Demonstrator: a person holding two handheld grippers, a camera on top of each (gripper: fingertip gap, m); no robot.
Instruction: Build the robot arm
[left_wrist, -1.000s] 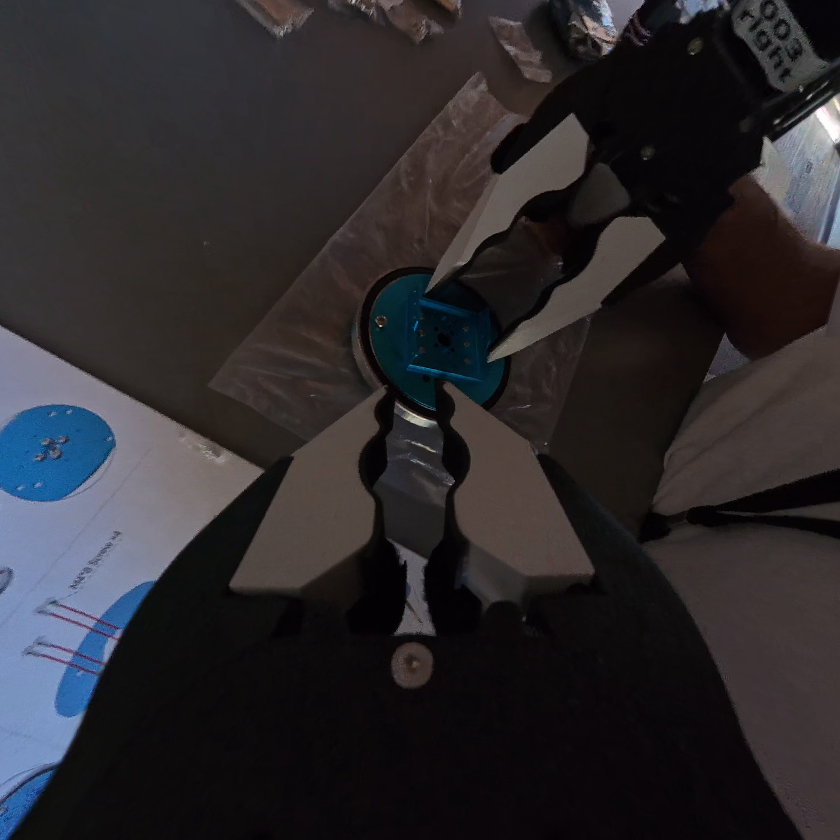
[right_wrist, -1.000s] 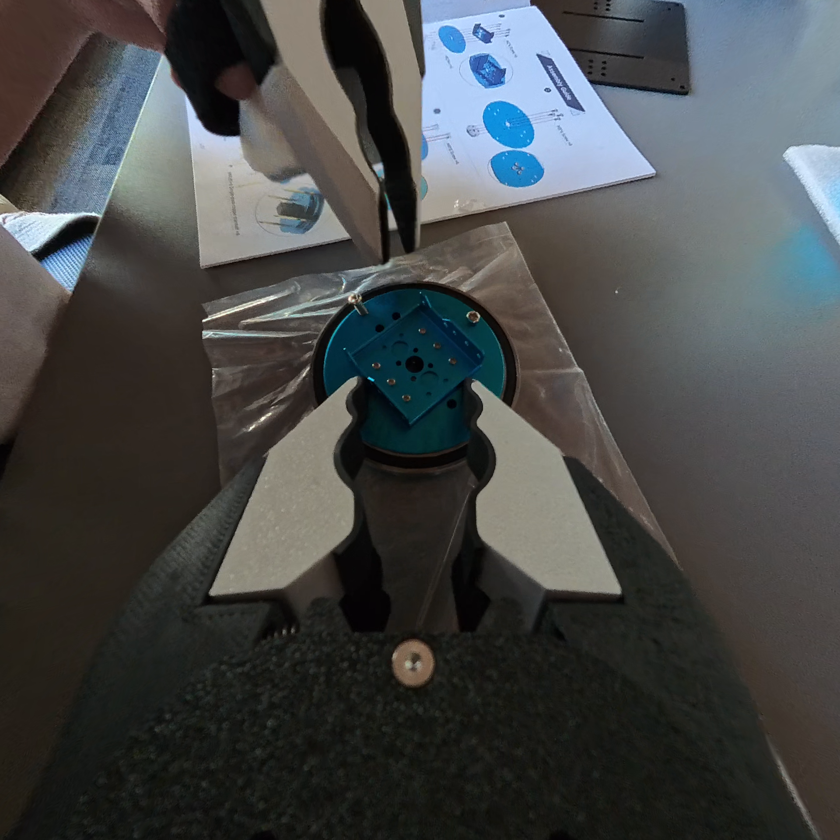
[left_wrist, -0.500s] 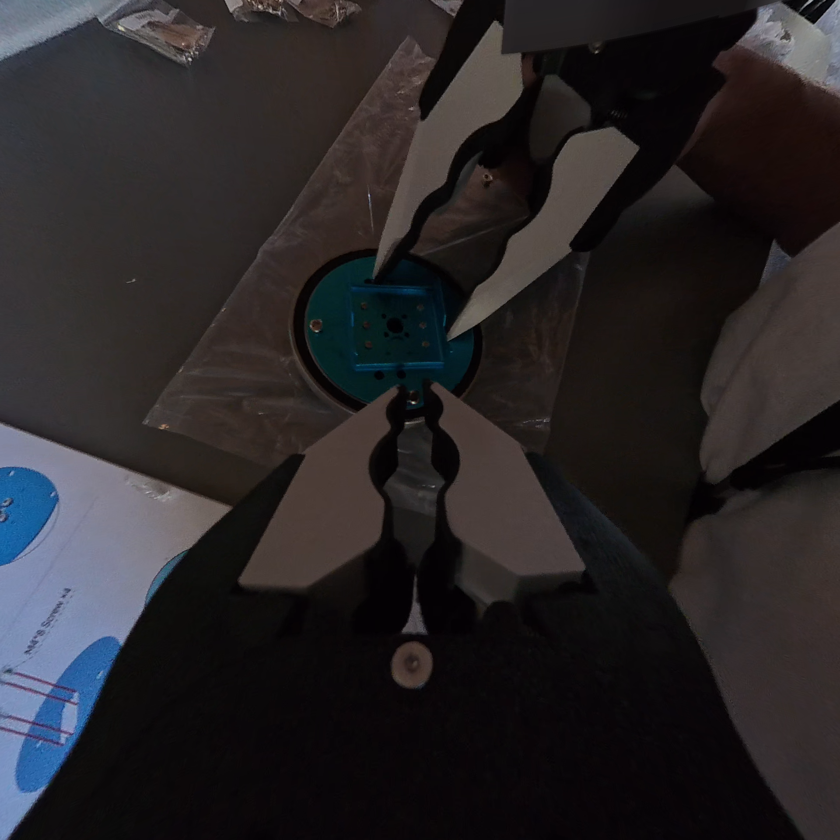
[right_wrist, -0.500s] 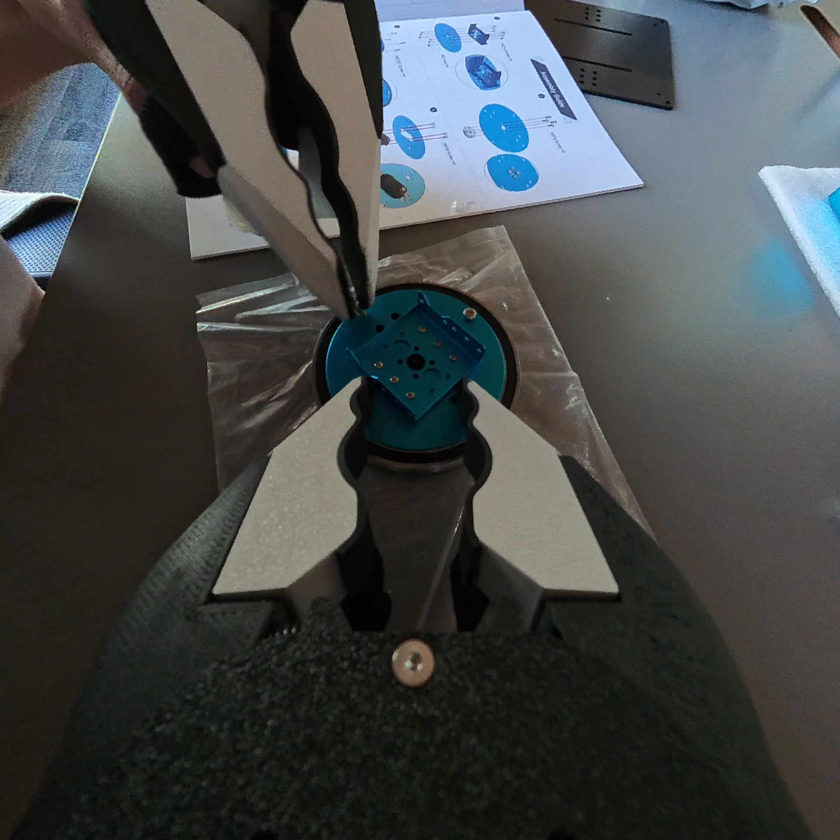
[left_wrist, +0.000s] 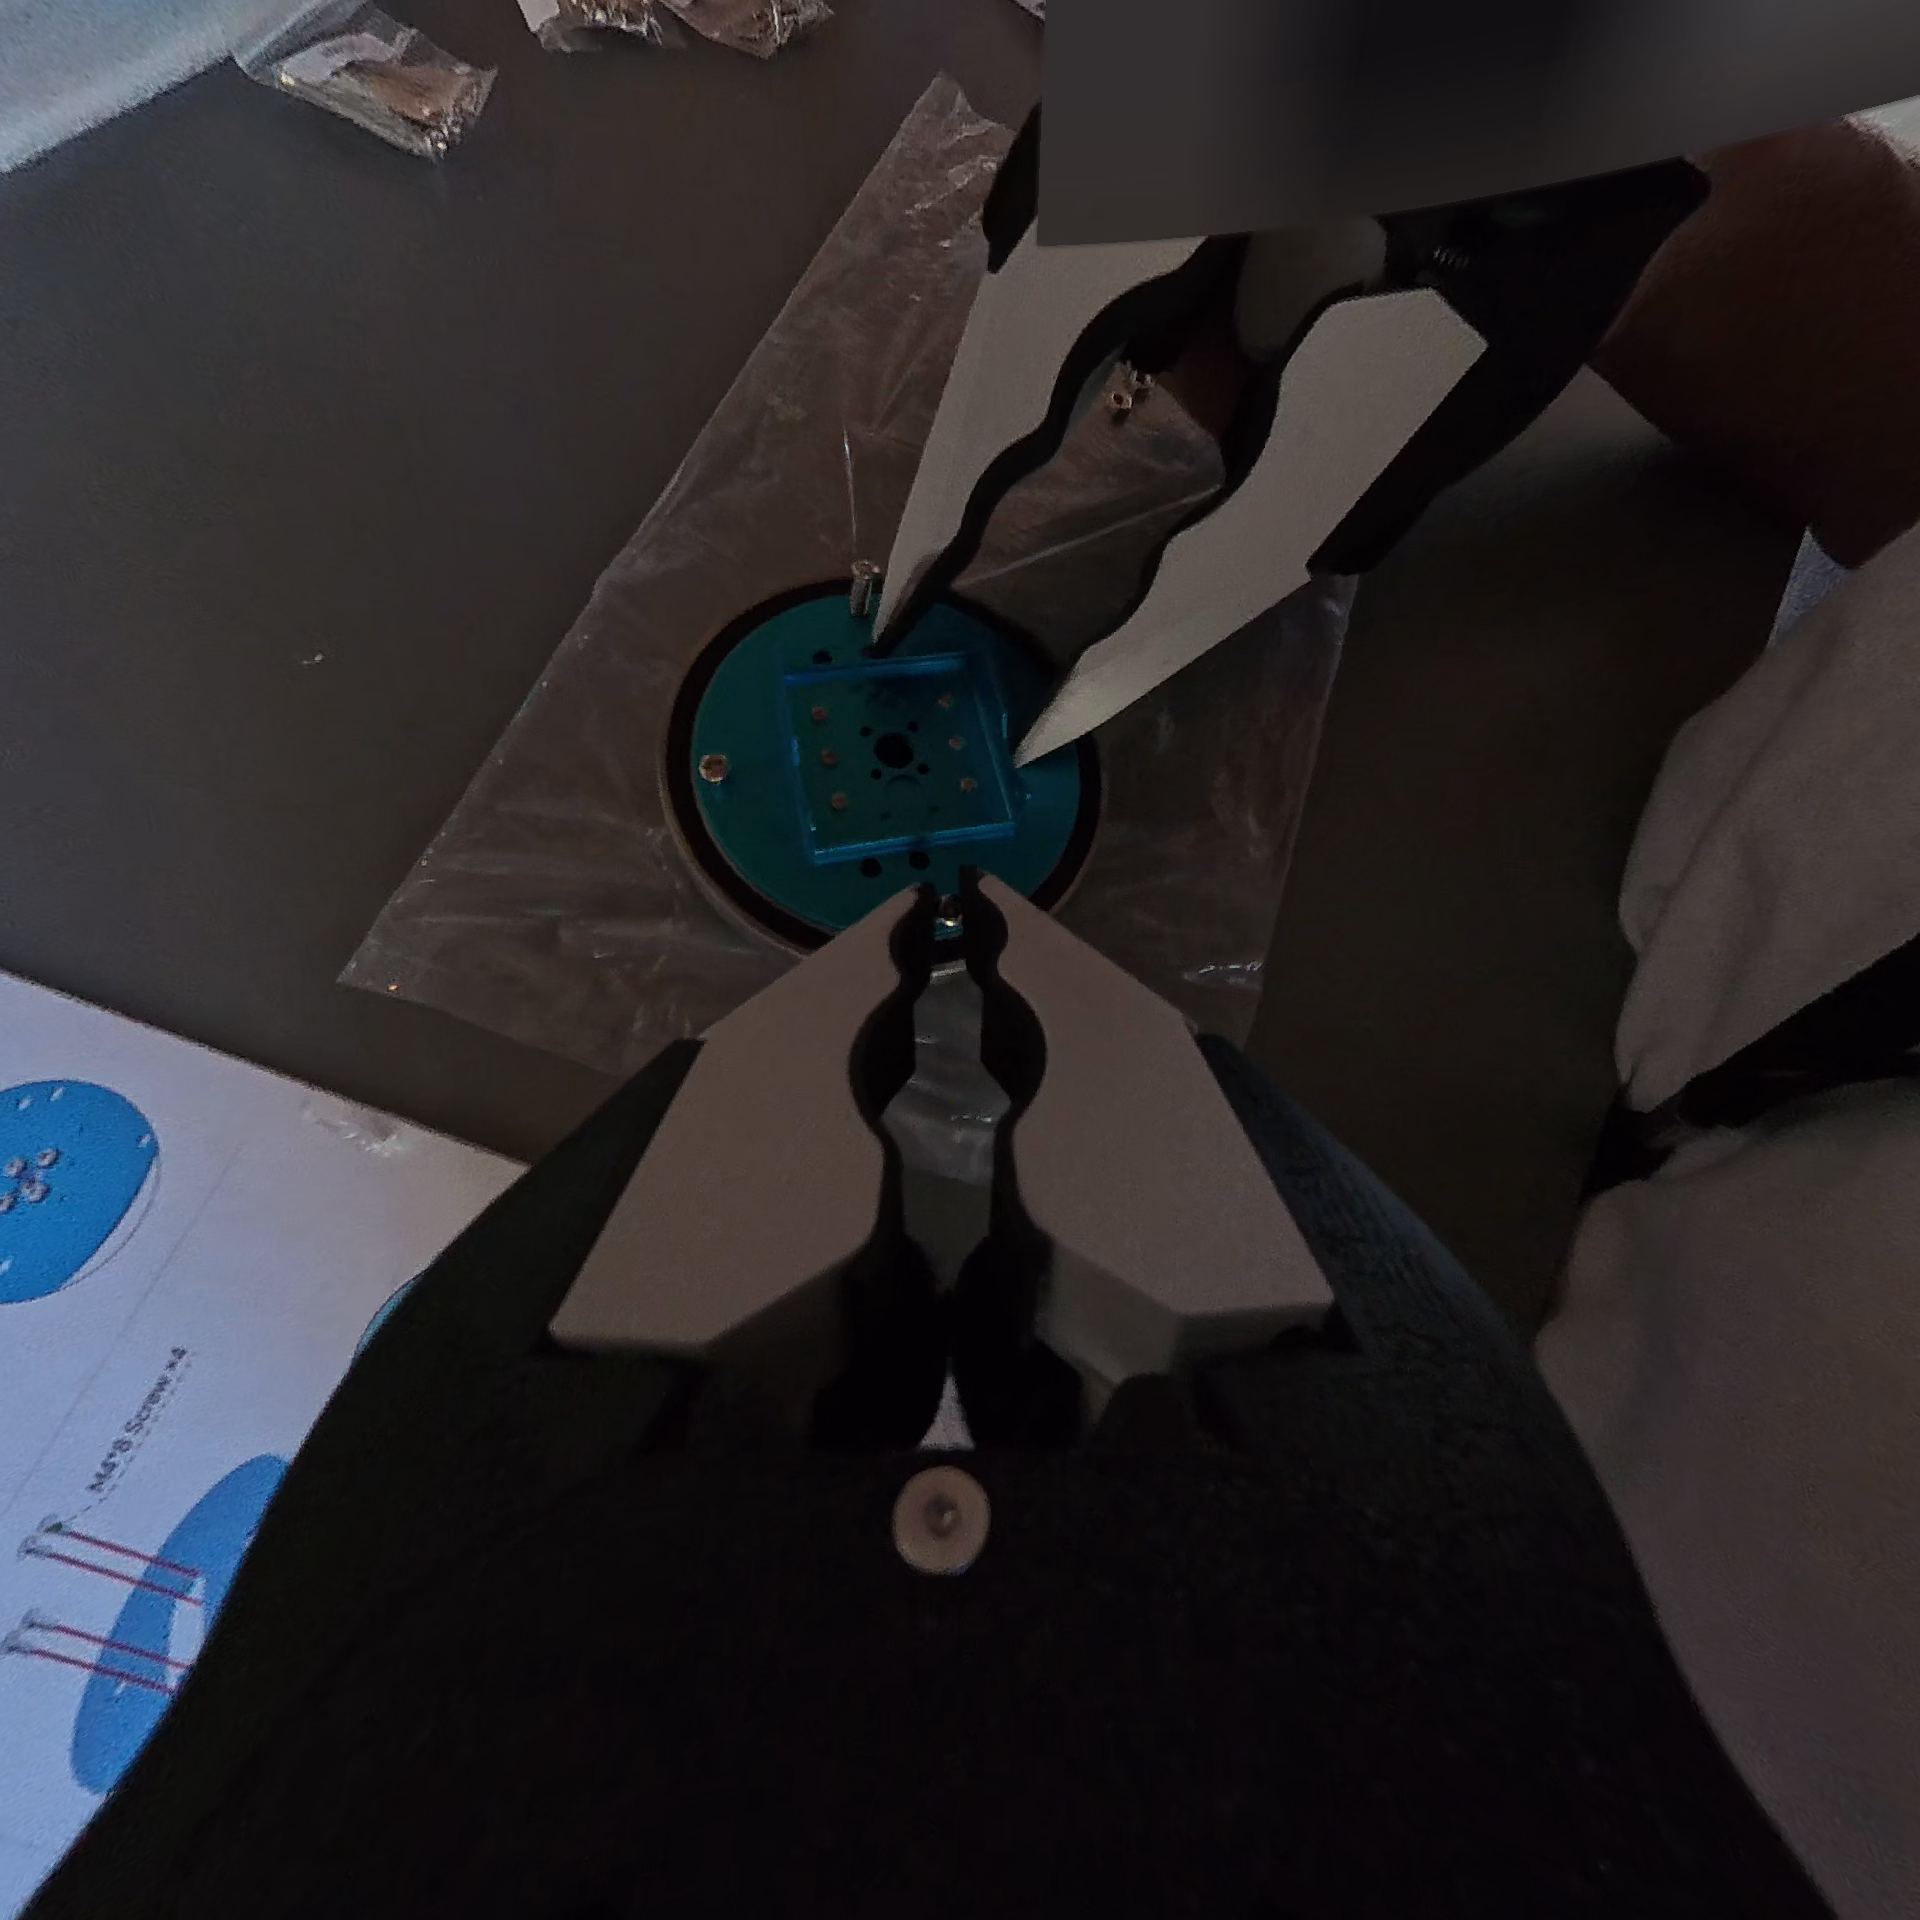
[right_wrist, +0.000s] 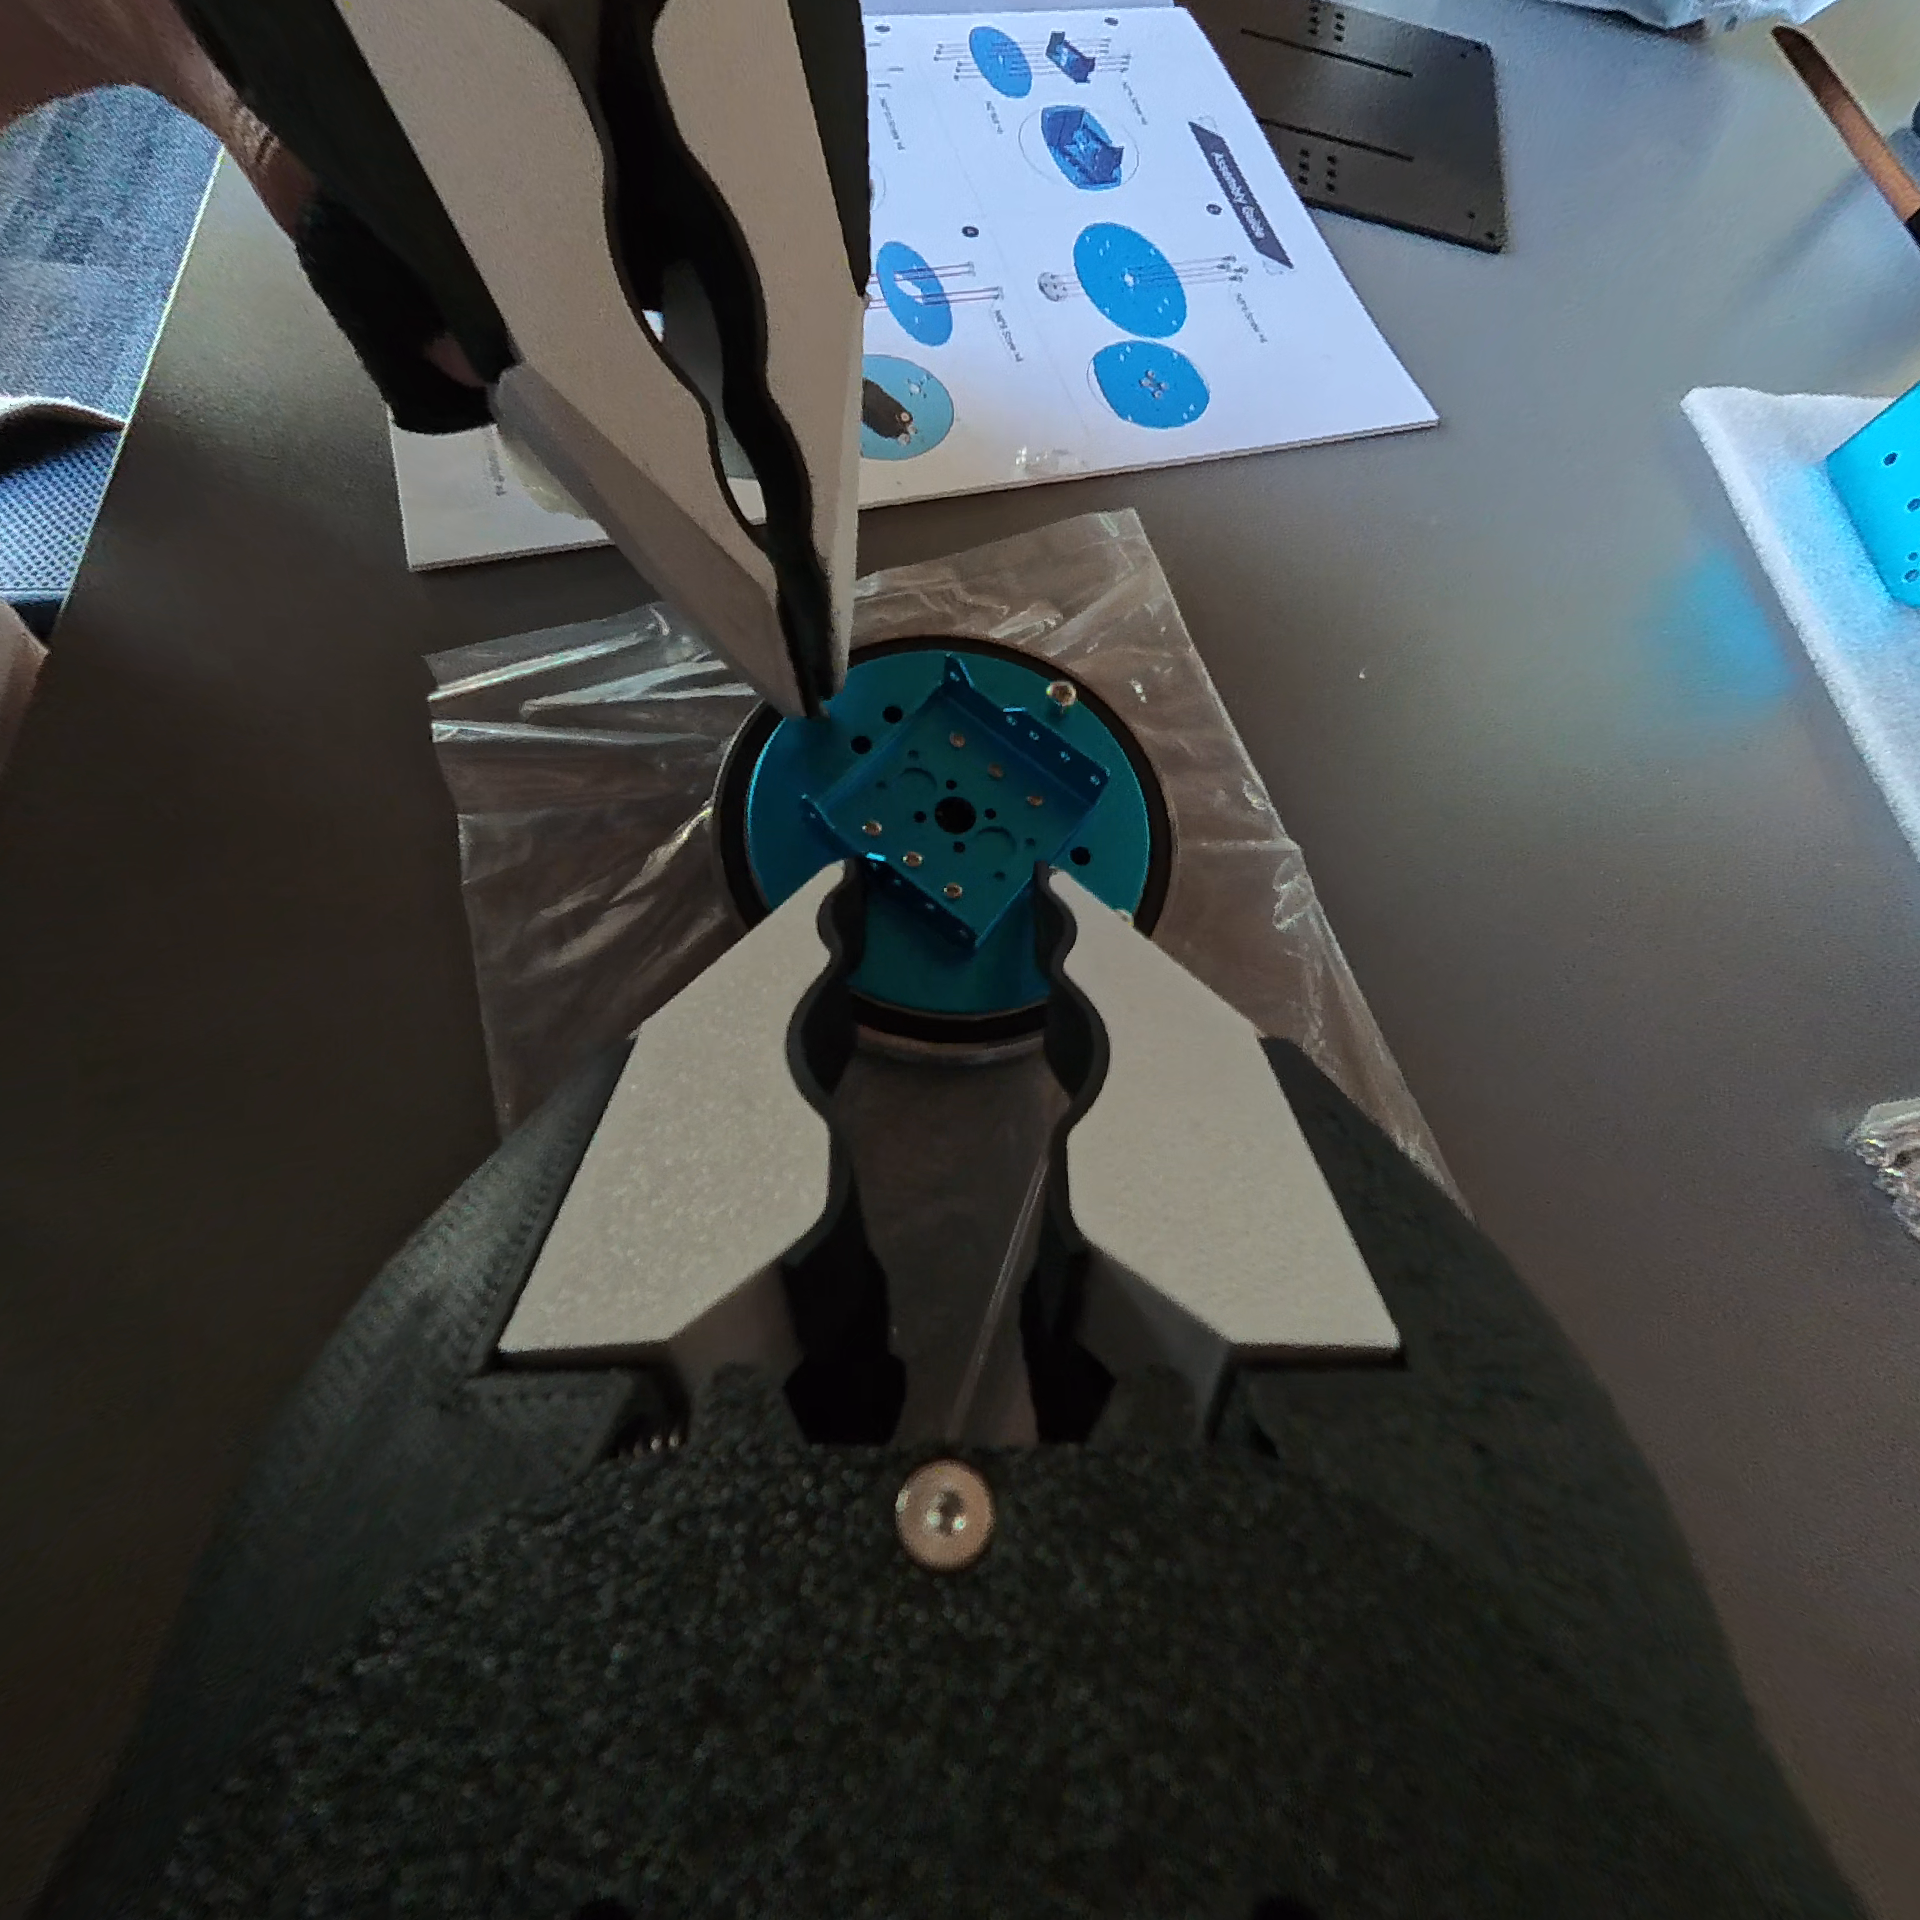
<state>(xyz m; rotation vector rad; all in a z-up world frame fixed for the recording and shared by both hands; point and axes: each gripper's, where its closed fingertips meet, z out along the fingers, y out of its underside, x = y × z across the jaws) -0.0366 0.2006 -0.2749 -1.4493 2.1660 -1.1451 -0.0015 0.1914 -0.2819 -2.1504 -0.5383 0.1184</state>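
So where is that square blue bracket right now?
The square blue bracket sits in the middle of the round blue disc, on the clear plastic bag, with the right tool open around its near corner.

Left gripper (left_wrist: 943, 902) nearly closed on a small screw (left_wrist: 948, 914) at blue disc (left_wrist: 748, 821) edge, right gripper (left_wrist: 951, 696) spread opposite.

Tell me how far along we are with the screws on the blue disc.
Done: the bracket sits on the blue disc, and a side screw looks seated. In hand: the left gripper pinches an edge screw; the right gripper, open, straddles the bracket. Left: a rim screw stands proud.
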